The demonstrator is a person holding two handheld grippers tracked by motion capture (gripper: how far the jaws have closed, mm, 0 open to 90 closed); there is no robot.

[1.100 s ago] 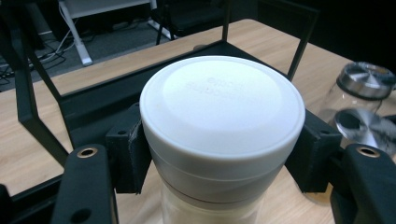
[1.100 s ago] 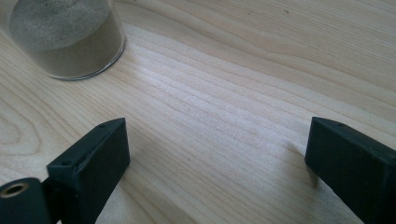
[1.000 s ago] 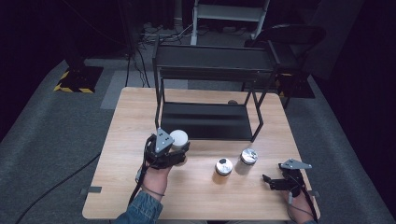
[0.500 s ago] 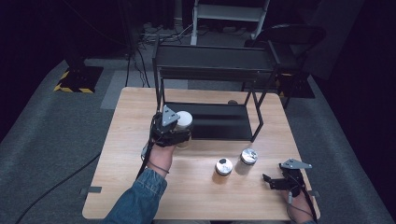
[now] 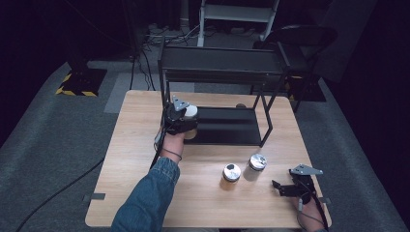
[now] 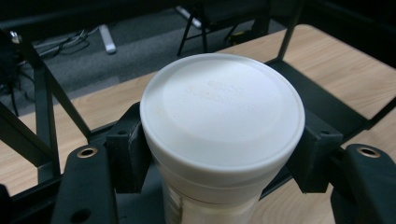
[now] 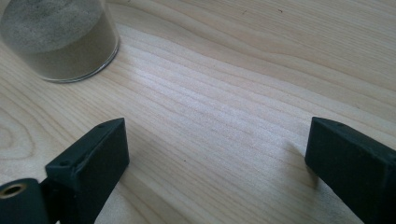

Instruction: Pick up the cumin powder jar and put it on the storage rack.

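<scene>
Left tool is clenched on a white-lidded jar, jaws pressing its sides just under the lid. The jar is held off the surface, at the near-left corner of the black rack, right by the edge of the rack's lower shelf. It looks not yet set down: the base can't be seen, so whether it touches the shelf I can't tell.

Right tool sits at the near-right corner of the surface, released, jaws wide apart with bare wood between them and nothing gripped. A sand-filled jar stands just beyond its left jaw.

Two more jars wait on the surface near the middle-right: one with a dark-patched top, one with a silvery top, just beside each other, well apart from the rack.

Progress, as a judgement: the work appears to be loading jars onto the rack. The lower shelf looks bare of jars and so does the top shelf. So the first jar is mid-placement, nothing fully done. Left: lower this jar onto the shelf, let go, then fetch the other two.
</scene>
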